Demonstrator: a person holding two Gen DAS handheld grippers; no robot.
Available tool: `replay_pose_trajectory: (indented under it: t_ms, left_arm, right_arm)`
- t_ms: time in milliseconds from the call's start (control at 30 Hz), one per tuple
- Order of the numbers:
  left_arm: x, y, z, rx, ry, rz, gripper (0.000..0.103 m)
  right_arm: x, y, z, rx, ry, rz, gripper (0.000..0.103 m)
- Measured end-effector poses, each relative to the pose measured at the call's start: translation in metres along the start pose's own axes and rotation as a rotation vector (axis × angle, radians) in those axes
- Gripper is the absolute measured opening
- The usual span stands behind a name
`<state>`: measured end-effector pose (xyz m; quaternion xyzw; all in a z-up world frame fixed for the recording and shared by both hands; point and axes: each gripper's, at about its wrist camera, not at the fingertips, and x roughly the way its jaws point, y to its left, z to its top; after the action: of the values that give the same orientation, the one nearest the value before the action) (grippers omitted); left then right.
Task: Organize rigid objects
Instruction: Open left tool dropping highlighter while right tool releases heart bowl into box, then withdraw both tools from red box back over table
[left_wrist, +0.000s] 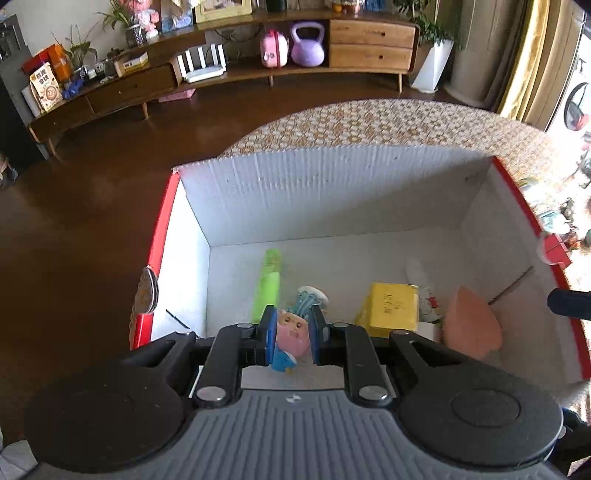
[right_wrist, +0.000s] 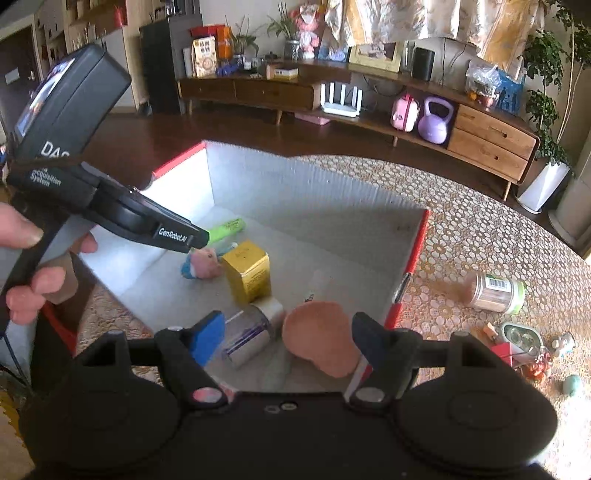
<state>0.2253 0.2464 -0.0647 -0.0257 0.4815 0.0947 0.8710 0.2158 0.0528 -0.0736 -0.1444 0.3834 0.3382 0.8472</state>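
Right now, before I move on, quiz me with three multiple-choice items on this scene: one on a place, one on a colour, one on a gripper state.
1. Where does the jar with the barcode label lie?
A. Inside the box
B. On the table outside the box
C. On the floor

2. What colour is the upright carton in the box?
A. Yellow
B. Purple
C. Black

3. How is the left gripper?
A. Open, empty
B. Out of view
C. Shut on the pink toy figure

Key: B, the jar rests on the lace tablecloth beside the box. A, the carton is yellow. C, the left gripper pads clamp the toy figure.
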Motion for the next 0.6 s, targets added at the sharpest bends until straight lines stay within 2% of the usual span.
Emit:
replay_pose_trajectory:
  t_ms: [267, 600]
  left_arm:
    - [-0.04, -0.015, -0.017, 0.005, -0.084, -0.015, 0.017]
    - [-0.085, -0.043, -0.037, 0.047, -0.192, -0.07, 0.017]
  right_arm:
    - [-0.042, -0.004, -0.013, 0.026, -0.079, 0.016, 0.076]
    - [-0.092, -0.013, -0.033, 0.065, -0.177, 0.054, 0.083]
